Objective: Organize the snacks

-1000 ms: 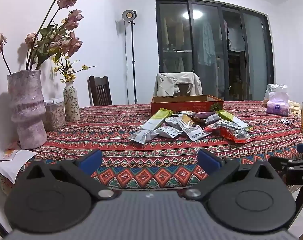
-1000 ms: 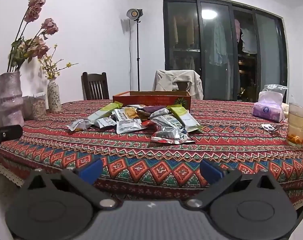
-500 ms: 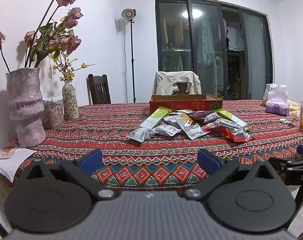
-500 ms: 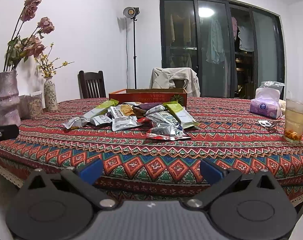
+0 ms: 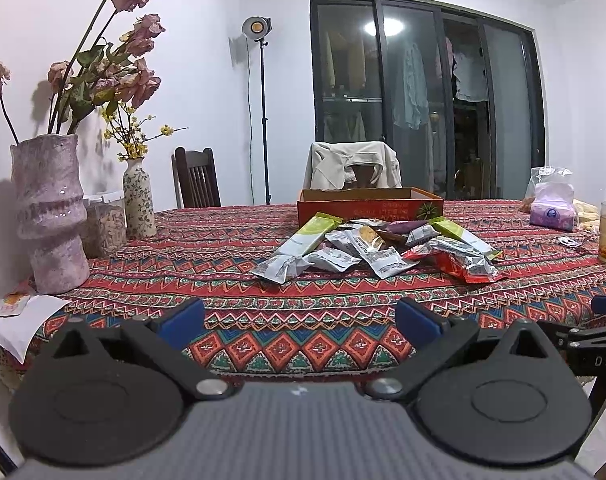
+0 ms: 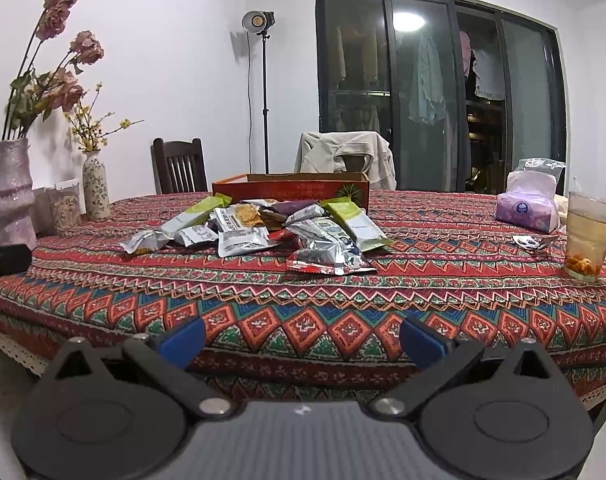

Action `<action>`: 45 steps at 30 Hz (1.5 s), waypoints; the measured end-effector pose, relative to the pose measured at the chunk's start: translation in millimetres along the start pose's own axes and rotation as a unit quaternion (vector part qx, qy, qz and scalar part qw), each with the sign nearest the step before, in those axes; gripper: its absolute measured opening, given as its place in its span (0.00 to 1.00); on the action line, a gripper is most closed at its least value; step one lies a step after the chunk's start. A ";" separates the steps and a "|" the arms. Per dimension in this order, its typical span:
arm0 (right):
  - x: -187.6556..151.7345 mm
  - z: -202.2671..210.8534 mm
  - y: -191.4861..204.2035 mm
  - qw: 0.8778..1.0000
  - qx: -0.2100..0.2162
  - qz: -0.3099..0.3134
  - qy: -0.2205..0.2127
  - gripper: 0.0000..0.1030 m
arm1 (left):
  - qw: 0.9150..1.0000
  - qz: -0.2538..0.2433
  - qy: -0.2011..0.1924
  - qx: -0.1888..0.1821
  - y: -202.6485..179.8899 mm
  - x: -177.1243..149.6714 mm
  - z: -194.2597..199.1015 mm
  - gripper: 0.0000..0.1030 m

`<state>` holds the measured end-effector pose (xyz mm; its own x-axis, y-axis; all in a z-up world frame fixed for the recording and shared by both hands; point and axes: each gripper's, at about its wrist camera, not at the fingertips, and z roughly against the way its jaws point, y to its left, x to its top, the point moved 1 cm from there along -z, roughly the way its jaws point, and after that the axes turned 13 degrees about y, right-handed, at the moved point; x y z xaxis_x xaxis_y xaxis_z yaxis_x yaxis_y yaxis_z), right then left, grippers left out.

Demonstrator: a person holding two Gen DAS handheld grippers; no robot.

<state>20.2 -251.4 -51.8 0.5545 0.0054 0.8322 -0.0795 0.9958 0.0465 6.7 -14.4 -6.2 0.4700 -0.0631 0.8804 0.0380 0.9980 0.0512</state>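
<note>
A pile of snack packets point(image 5: 377, 246) lies mid-table on a patterned red cloth, in silver, green, red and purple wrappers; it also shows in the right wrist view point(image 6: 263, 230). Behind it stands an open red cardboard box point(image 5: 369, 205), also in the right wrist view point(image 6: 291, 190). My left gripper point(image 5: 299, 320) is open and empty, near the table's front edge, well short of the pile. My right gripper point(image 6: 301, 340) is open and empty, at the front edge too. Part of the right gripper shows at the left view's right edge point(image 5: 599, 336).
A large pink vase point(image 5: 49, 216) and a small floral vase point(image 5: 137, 200) stand at the left with jars point(image 5: 105, 222). A tissue pack point(image 6: 529, 202) and a glass of tea point(image 6: 589, 236) stand at the right. Chairs point(image 6: 177, 166) are behind the table.
Both views have shifted slightly, the right one dropping a little lower toward the table edge. The snacks have not moved. Both grippers stay open.
</note>
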 end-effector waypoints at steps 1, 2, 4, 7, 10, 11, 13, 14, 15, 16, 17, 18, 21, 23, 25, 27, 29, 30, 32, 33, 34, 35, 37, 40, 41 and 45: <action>-0.1 -0.4 0.1 1.000 0.000 0.001 0.001 1.00 | 1.000 0.000 0.000 0.000 -0.3 -0.1 0.2 1.00; -0.1 -0.4 -0.7 1.000 0.000 0.001 0.000 1.00 | 1.000 -0.001 -0.001 0.000 -0.6 -0.3 0.4 1.00; 0.4 0.2 -0.9 1.000 -0.001 0.000 -0.002 1.00 | 1.000 -0.002 -0.001 0.000 0.1 0.0 0.8 1.00; 1.4 0.7 -1.4 1.000 -0.002 0.000 -0.005 1.00 | 1.000 -0.002 -0.001 0.000 0.7 0.2 1.1 1.00; 1.2 0.4 -1.8 1.000 0.000 0.000 -0.004 1.00 | 1.000 -0.001 0.001 0.002 0.6 0.3 0.8 1.00; 1.4 0.0 -2.1 1.000 0.001 0.000 -0.004 1.00 | 1.000 -0.001 0.001 0.003 0.7 0.7 0.6 1.00; 1.6 0.6 -2.0 1.000 -0.002 0.000 -0.007 1.00 | 1.000 -0.002 0.002 0.003 0.8 1.2 0.7 1.00; 1.5 1.2 -1.9 1.000 -0.005 0.002 -0.009 1.00 | 1.000 -0.003 0.001 0.002 0.6 1.3 1.0 1.00; 1.4 1.5 -1.9 1.000 -0.007 0.003 -0.010 1.00 | 1.000 -0.003 0.001 0.002 0.5 1.3 1.1 1.00; 1.2 1.7 -2.0 1.000 -0.008 0.004 -0.011 1.00 | 1.000 -0.003 0.001 0.002 0.4 1.3 1.2 1.00; 1.3 1.8 -2.0 1.000 -0.009 0.005 -0.011 1.00 | 1.000 -0.003 0.002 0.002 0.2 1.2 1.3 1.00; 1.5 1.7 -2.0 1.000 -0.011 0.005 -0.012 1.00 | 1.000 -0.003 0.002 0.002 0.2 1.2 1.3 1.00; 1.9 2.0 -2.0 1.000 -0.011 0.006 -0.012 1.00 | 1.000 -0.002 0.002 0.003 0.4 1.6 1.1 1.00; 1.9 1.8 -1.5 1.000 -0.012 0.008 -0.013 1.00 | 1.000 -0.001 0.002 0.002 0.4 1.6 0.9 1.00; 1.7 1.7 -1.4 1.000 -0.012 0.010 -0.012 1.00 | 1.000 -0.002 0.002 0.003 0.1 1.6 0.9 1.00; 1.7 1.4 -2.3 1.000 -0.013 0.009 -0.012 1.00 | 1.000 -0.003 0.002 0.002 0.4 1.5 0.6 1.00; 1.5 2.2 -2.7 1.000 -0.013 0.008 -0.013 1.00 | 1.000 -0.004 0.002 0.002 0.3 1.5 0.0 1.00; 1.7 2.5 -3.1 1.000 -0.014 0.007 -0.013 1.00 | 1.000 -0.004 0.002 0.002 0.2 1.5 -0.3 1.00; 1.9 2.8 -3.5 1.000 -0.013 0.007 -0.014 1.00 | 1.000 -0.004 0.003 0.002 0.2 1.5 -0.3 1.00; 2.0 2.9 -3.5 1.000 -0.013 0.007 -0.014 1.00 | 1.000 -0.004 0.003 0.002 -0.1 1.3 -0.3 1.00; 2.1 2.9 -3.6 1.000 -0.012 0.007 -0.014 1.00 | 1.000 -0.005 0.003 0.002 0.0 1.3 -0.3 1.00; 2.1 2.8 -3.4 1.000 -0.012 0.006 -0.014 1.00 | 1.000 -0.005 0.002 0.002 -0.1 1.3 -0.3 1.00; 1.7 2.5 -3.7 1.000 -0.011 0.005 -0.013 1.00 | 1.000 -0.004 0.003 0.002 -0.2 1.3 -0.4 1.00; 1.5 2.7 -3.4 1.000 -0.012 0.005 -0.013 1.00 | 1.000 -0.004 0.003 0.002 -0.4 1.0 -0.5 1.00; 1.6 2.7 -3.4 1.000 -0.011 0.005 -0.013 1.00 | 1.000 -0.004 0.003 0.002 -0.7 0.7 -0.6 1.00; 2.0 -0.4 -3.7 1.000 -0.010 0.006 -0.011 1.00 | 1.000 -0.004 0.003 0.008 -0.4 1.4 -1.4 1.00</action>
<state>22.0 -255.0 -50.5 0.5358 0.0148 0.8442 -0.0686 0.9973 0.0261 8.6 -15.0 -5.7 0.4742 -0.0718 0.8775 0.0286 0.9974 0.0662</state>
